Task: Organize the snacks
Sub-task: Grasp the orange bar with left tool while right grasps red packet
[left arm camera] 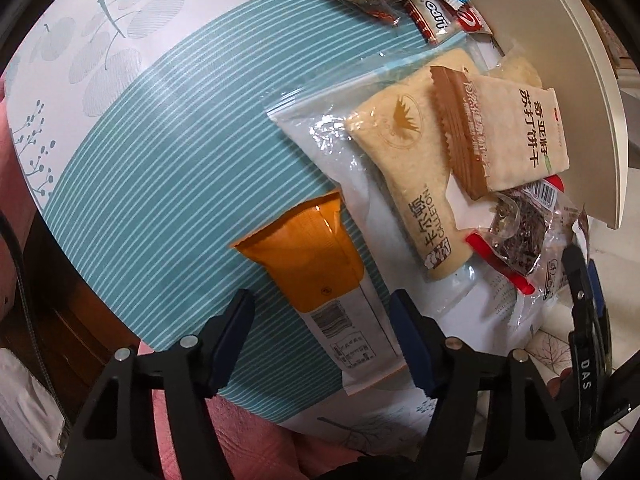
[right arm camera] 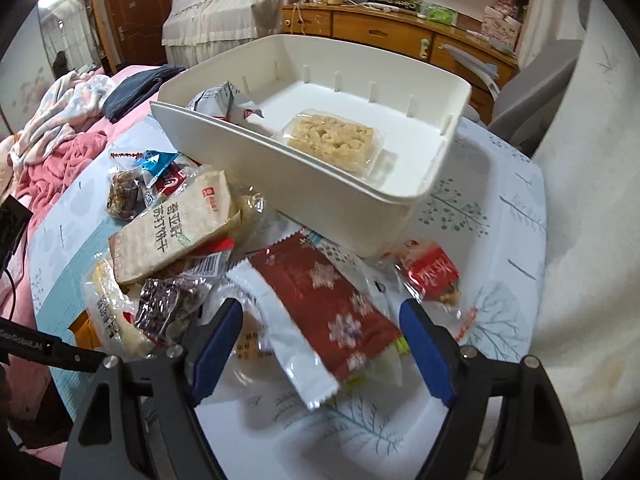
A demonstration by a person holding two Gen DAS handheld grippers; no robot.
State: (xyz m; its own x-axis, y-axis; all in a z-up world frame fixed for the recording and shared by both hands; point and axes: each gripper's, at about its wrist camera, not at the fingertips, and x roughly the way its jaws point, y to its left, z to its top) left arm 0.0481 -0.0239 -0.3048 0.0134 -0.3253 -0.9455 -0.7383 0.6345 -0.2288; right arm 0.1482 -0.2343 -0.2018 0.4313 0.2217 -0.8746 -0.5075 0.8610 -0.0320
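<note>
My left gripper (left arm camera: 322, 312) is open, its fingers either side of an orange-and-white snack packet (left arm camera: 316, 268) lying on the teal striped mat. My right gripper (right arm camera: 322, 324) is open around a red flower-patterned packet (right arm camera: 324, 300) on the pile of snacks. A white storage box (right arm camera: 320, 168) stands behind it and holds a beige rice-crisp cake (right arm camera: 334, 142) and a grey-white packet (right arm camera: 222, 104). A cream soda-cracker packet (right arm camera: 176, 224) shows in both views; in the left wrist view (left arm camera: 520, 132) it lies beside a cream Calleton packet (left arm camera: 404, 168).
More snacks lie at the mat's far edge, among them an Oreo packet (left arm camera: 434, 16). A small red packet (right arm camera: 430, 272) lies right of the box. The box wall (left arm camera: 560, 72) rises at the right. A pink blanket (right arm camera: 52, 168) and wooden drawers (right arm camera: 384, 36) lie beyond the table.
</note>
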